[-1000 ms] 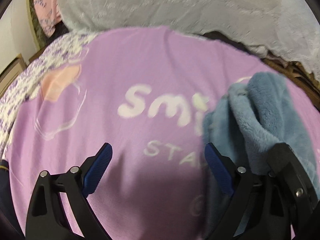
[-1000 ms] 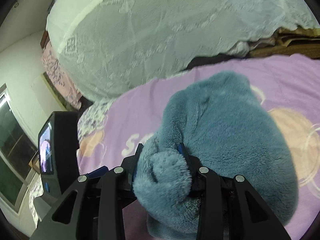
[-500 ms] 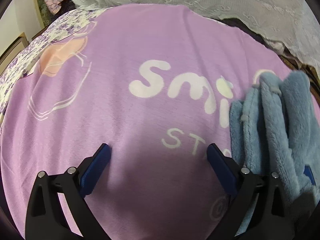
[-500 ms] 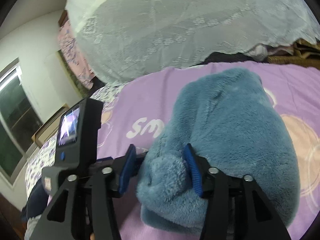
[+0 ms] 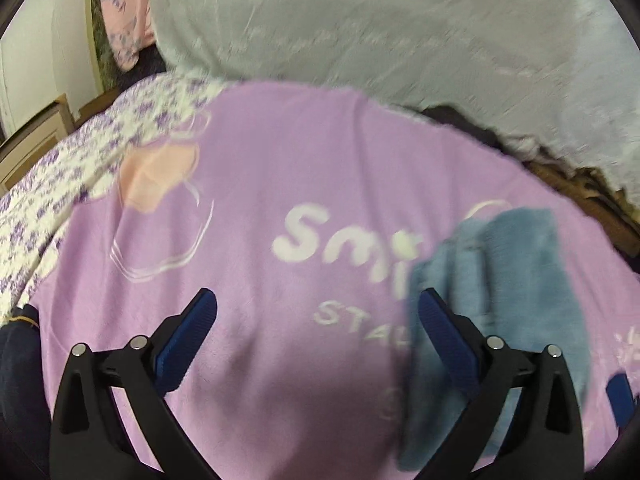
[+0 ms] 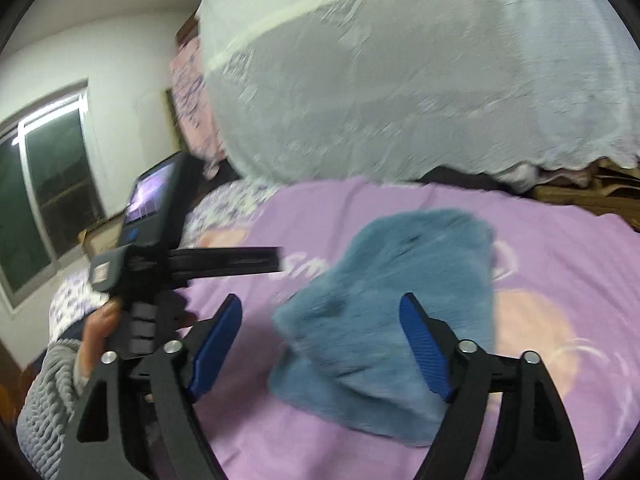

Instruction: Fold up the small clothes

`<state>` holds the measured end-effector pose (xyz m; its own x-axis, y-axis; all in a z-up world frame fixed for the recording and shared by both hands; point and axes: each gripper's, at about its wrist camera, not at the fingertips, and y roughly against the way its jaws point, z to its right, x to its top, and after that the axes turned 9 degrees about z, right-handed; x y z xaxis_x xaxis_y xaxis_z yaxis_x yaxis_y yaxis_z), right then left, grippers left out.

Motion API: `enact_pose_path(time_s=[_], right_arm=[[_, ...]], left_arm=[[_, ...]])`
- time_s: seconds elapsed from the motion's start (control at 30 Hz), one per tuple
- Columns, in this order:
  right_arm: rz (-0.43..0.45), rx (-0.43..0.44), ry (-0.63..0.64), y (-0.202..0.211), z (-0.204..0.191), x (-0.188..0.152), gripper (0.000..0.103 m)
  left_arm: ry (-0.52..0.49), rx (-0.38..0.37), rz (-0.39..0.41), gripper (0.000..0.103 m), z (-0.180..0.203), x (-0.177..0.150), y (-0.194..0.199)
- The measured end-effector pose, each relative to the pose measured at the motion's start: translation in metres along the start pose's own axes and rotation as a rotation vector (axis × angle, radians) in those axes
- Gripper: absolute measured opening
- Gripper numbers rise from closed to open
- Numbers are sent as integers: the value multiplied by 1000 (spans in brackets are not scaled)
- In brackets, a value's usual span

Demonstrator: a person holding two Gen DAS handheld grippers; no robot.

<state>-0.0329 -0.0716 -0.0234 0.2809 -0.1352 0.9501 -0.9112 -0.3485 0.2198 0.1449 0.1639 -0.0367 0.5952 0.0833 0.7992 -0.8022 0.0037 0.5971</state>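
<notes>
A fluffy blue garment lies folded in a bundle on a purple blanket with white lettering. It also shows at the right of the left wrist view. My right gripper is open and empty, raised just in front of the garment, its blue pads apart on either side of the bundle's near end. My left gripper is open and empty above the blanket, left of the garment.
A white lace cover drapes over something big behind the blanket. A floral sheet lies at the left. The other hand-held gripper unit sits left in the right wrist view. A window is at far left.
My right gripper has opened, let go of the blue garment and pulled back from it. The garment now rests on the blanket. My left gripper has lifted and tilted up a little.
</notes>
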Motion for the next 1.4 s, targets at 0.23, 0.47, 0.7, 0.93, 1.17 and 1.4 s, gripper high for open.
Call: enact_pose_path(time_s=[0.23, 0.47, 0.7, 0.93, 1.17, 1.4], right_arm=[[-26, -207, -73, -10, 47, -5, 90], [-341, -162, -154, -59, 63, -66, 92], [-302, -157, -137, -46, 58, -55, 94], [-100, -153, -103, -25, 60, 6, 91], [-139, -194, -35, -96, 67, 43, 36], [-324, -226, -13, -166, 74, -5, 36]], left_arm=[[-150, -47, 37, 99, 52, -16, 19], [-91, -2, -184, 99, 31, -65, -38], [-55, -42, -190, 99, 23, -67, -36], [-2, -53, -91, 99, 12, -32, -7], [-28, -20, -70, 99, 45, -2, -19], [-77, 74, -148, 99, 59, -45, -78]])
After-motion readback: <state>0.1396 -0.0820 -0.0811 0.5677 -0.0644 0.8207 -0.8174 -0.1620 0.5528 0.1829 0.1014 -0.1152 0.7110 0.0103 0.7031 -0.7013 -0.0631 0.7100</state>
